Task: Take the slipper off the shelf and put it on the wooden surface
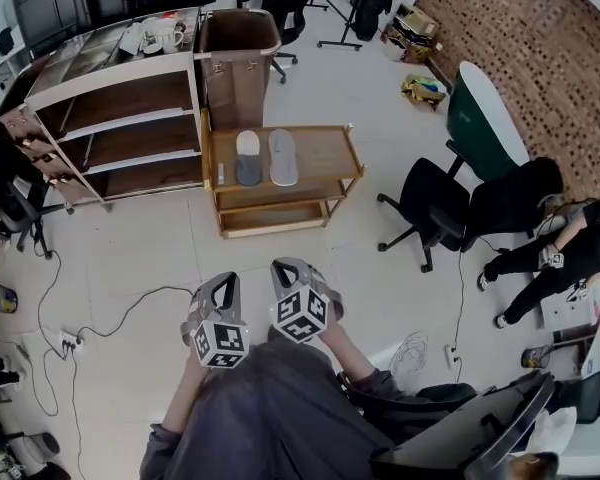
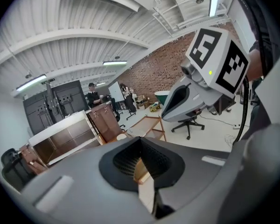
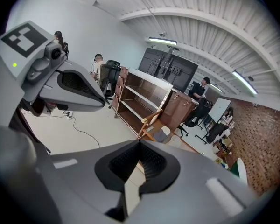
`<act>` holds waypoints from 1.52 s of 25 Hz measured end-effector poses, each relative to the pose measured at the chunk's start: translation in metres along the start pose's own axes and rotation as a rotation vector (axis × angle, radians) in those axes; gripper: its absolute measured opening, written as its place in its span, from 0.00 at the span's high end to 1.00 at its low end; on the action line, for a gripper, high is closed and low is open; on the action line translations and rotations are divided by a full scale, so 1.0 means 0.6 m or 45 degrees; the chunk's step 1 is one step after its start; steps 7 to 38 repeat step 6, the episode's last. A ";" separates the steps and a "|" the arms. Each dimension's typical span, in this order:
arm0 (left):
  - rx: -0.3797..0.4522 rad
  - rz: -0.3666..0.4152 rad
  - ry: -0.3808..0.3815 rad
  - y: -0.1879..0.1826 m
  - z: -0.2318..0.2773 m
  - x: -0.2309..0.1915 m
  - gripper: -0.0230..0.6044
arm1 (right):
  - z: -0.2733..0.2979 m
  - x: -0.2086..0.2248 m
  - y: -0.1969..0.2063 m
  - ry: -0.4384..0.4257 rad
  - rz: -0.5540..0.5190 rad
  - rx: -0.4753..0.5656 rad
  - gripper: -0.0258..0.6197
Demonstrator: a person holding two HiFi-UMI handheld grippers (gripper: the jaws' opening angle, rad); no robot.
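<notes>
Two slippers lie side by side on the top of a small wooden cart [image 1: 325, 153]: a white and dark grey slipper [image 1: 248, 157] and a light grey slipper [image 1: 283, 156]. One slipper [image 3: 163, 133] also shows in the right gripper view, and a pale slipper [image 2: 121, 136] shows past the jaws in the left gripper view. Left of the cart stands the white-framed shelf [image 1: 120, 133] with bare wooden boards. My left gripper [image 1: 225, 284] and right gripper [image 1: 290, 268] hover over the floor well short of the cart. Both are shut and hold nothing.
A brown bin [image 1: 238, 53] stands behind the cart. Right of the cart are a black office chair [image 1: 430, 208] and a seated person [image 1: 550, 238], with a green table [image 1: 485, 118] behind them. Cables [image 1: 110, 318] trail across the floor at the left.
</notes>
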State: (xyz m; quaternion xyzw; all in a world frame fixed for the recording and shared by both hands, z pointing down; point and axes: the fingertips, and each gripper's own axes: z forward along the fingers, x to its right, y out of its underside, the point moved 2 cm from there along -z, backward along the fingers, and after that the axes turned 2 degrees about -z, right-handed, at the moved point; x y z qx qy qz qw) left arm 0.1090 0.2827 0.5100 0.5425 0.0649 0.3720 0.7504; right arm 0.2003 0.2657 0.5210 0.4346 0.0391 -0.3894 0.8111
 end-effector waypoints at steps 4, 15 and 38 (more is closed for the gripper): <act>0.099 -0.037 0.031 -0.018 -0.010 0.008 0.94 | -0.001 -0.001 0.009 -0.007 0.017 -0.013 0.96; 0.132 -0.078 0.069 -0.023 -0.016 0.014 0.94 | -0.001 -0.002 0.015 -0.011 0.025 -0.020 0.96; 0.132 -0.078 0.069 -0.023 -0.016 0.014 0.94 | -0.001 -0.002 0.015 -0.011 0.025 -0.020 0.96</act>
